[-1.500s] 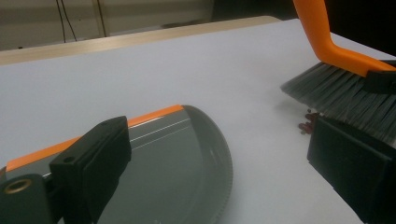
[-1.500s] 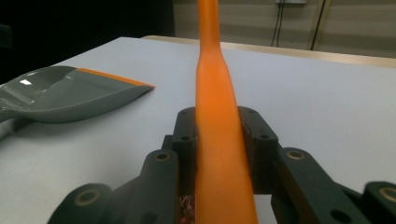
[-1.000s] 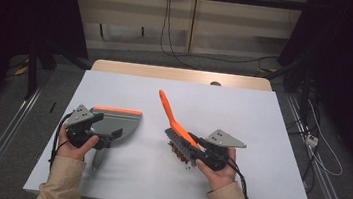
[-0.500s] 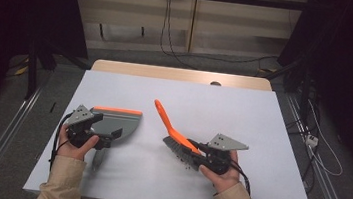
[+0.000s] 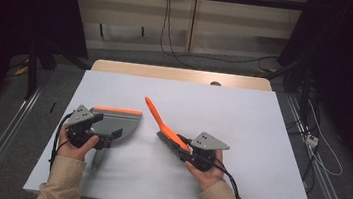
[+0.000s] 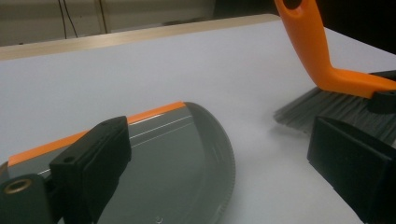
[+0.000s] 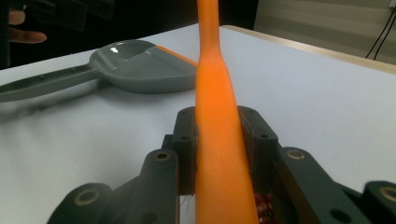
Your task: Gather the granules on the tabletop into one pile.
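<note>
A grey dustpan (image 5: 120, 122) with an orange front lip lies flat at the table's left, its handle (image 5: 99, 158) pointing toward the person. My left gripper (image 5: 106, 136) hovers over the pan's rear. In the left gripper view its black jaws stand wide apart over the dustpan (image 6: 187, 163), pressing on nothing. My right gripper (image 5: 185, 149) is shut on an orange-handled brush (image 5: 159, 120). Its handle slants up and to the left, and its grey bristles (image 6: 327, 109) are at the tabletop just right of the pan. The right gripper view looks along the clamped brush handle (image 7: 215, 102) toward the dustpan (image 7: 140, 65).
The white tabletop (image 5: 243, 112) has open room on its far half and right side. A wooden strip (image 5: 182, 75) borders the far edge. Cables (image 5: 171, 43) lie on the floor beyond, and metal rails (image 5: 4, 140) run along both sides.
The right hand has brought the brush down and to the left, so the bristles now sit low beside the dustpan. The left hand and dustpan have kept still.
</note>
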{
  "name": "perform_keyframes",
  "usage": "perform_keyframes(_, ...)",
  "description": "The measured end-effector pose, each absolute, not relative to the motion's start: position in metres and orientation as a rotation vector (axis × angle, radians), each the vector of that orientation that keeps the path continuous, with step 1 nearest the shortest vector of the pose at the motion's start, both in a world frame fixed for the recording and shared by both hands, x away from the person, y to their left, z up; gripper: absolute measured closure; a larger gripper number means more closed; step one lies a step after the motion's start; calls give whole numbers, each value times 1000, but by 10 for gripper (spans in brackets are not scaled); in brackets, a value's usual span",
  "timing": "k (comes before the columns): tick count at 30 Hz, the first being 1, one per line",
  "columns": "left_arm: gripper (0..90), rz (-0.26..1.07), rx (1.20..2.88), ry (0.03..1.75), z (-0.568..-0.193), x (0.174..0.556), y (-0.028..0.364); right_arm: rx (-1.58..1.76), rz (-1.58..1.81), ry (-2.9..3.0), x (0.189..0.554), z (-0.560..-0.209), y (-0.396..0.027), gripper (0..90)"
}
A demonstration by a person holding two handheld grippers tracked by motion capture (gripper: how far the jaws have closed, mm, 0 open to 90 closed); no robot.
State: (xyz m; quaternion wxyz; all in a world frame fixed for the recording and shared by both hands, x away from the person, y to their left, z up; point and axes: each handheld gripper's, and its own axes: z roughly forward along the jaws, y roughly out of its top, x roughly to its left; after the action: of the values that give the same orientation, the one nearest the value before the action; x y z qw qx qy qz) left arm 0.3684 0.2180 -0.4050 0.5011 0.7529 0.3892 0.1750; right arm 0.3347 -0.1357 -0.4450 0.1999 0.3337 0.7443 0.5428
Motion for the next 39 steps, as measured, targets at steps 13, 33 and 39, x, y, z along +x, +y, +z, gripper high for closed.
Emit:
perform_keyframes(13,61,426,1826,936,-404,367,217,886,1526,2054,320,-431,-161,707)
perform_keyframes(33,61,425,1827,937,-404,367,217,864,1543,2048,324,-429,-162,708)
perform_keyframes(39,61,426,1832,933,-404,366,214,888,1527,2039,305,-438,-174,708)
